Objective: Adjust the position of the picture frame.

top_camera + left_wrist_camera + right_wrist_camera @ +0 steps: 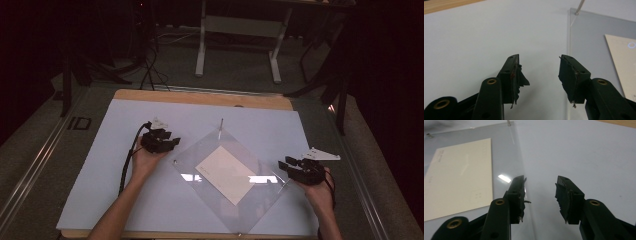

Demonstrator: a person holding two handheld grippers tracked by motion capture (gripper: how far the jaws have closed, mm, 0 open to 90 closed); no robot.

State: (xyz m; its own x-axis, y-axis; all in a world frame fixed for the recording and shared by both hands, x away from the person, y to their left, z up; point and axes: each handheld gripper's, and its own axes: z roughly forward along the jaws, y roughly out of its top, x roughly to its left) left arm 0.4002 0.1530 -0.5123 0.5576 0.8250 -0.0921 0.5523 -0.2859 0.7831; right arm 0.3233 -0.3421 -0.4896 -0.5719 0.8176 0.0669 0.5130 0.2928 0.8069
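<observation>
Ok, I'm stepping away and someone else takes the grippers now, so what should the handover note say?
Left claw: open, empty, by the left edge of the clear acrylic sheet.
Right claw: open, empty, at the sheet's right edge.
The sheet lies flat, turned like a diamond, on the white table mat, over a cream card; metal pins at its corners.
Done: nothing gripped yet.
Left: probably grasping the sheet from both sides.

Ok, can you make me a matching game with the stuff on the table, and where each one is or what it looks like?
Things:
1. card
2. clear sheet
3. left gripper
4. pin

Matches:
A. open, at the sheet's left edge
B. cream, under the clear sheet
C. see-through, turned like a diamond
D. metal, standing at the sheet's far corner

Pairs: 1-B, 2-C, 3-A, 4-D
</observation>
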